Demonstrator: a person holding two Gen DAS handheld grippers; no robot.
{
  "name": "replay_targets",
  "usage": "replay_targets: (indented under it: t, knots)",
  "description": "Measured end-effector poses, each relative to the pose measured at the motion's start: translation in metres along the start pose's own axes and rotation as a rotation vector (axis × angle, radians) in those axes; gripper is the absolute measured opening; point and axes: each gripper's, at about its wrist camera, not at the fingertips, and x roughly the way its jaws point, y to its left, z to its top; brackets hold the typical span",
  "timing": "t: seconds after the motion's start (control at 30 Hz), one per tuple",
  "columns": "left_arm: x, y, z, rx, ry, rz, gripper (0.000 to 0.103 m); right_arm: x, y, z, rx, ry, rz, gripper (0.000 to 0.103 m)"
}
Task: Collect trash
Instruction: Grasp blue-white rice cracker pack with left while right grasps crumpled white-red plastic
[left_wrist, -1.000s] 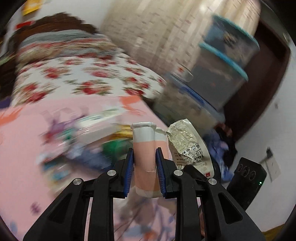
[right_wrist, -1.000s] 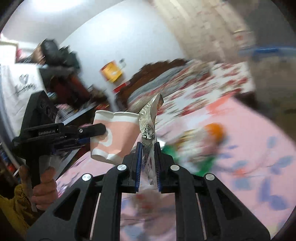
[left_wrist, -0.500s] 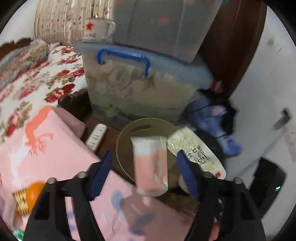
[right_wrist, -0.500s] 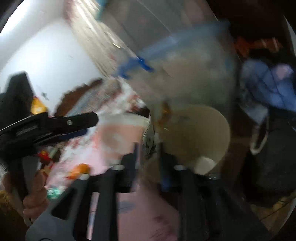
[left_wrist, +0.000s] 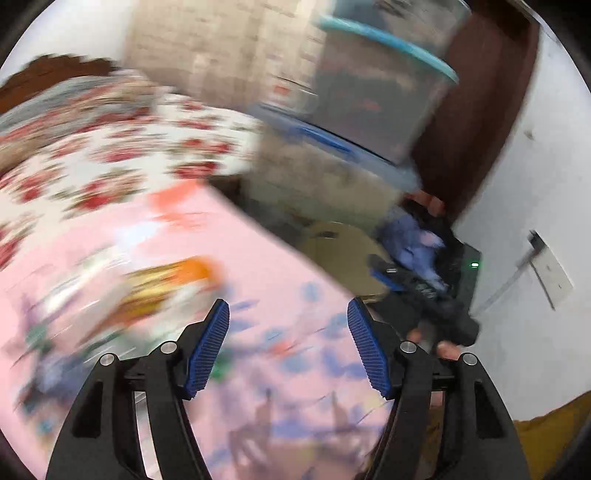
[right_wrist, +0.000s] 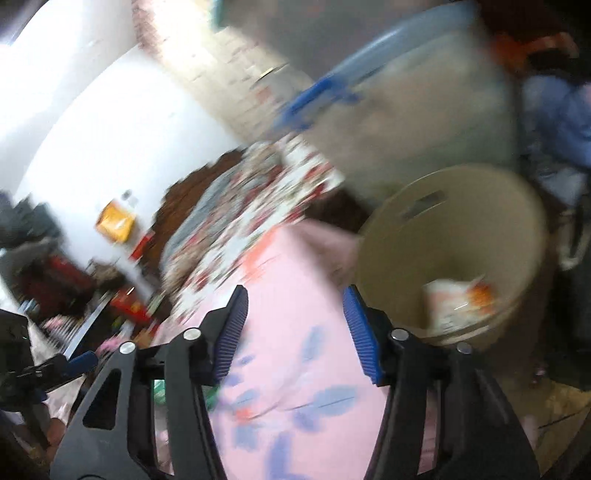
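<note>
Both grippers empty: left gripper and right gripper each stand with jaws spread wide, nothing between the blue pads. Part of the task looks done, since a pale crumpled wrapper lies at the bottom of the tan bin beside the bed, while more litter, orange and yellow, sits on the pink bedspread well apart from the bin and is, by my judgement, left to collect. Heavy motion blur: the litter pieces cannot be identified or counted, and the left view shows only the bin's rim.
</note>
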Motion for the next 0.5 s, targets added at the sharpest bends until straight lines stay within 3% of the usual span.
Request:
replay_targets:
  t: [0.17,0.27,0.37,0.4,0.47,0.5]
  knots:
    - [-0.070,0.093,-0.053,-0.221,-0.029,0.221,0.063,0.042,0.064,-0.044,-0.082,0.167,0.117,0.054]
    - [-0.087,0.132,-0.087,-0.357,-0.009,0.240,0.063,0.060,0.101,-0.076,-0.135,0.268,0.181,0.053]
    - [-0.094,0.147,-0.108,-0.375,0.002,0.280,0.065,0.071,0.133,-0.109,-0.204,0.366,0.217,0.054]
    - [-0.096,0.155,-0.112,-0.370,0.002,0.324,0.068,0.074,0.143,-0.120,-0.222,0.391,0.223,0.055]
    - [-0.097,0.168,-0.114,-0.393,0.006,0.384,0.087,0.074,0.160,-0.141,-0.267,0.434,0.235,0.056]
    - [-0.095,0.178,-0.114,-0.419,0.012,0.400,0.088,0.073,0.167,-0.151,-0.297,0.443,0.227,0.065]
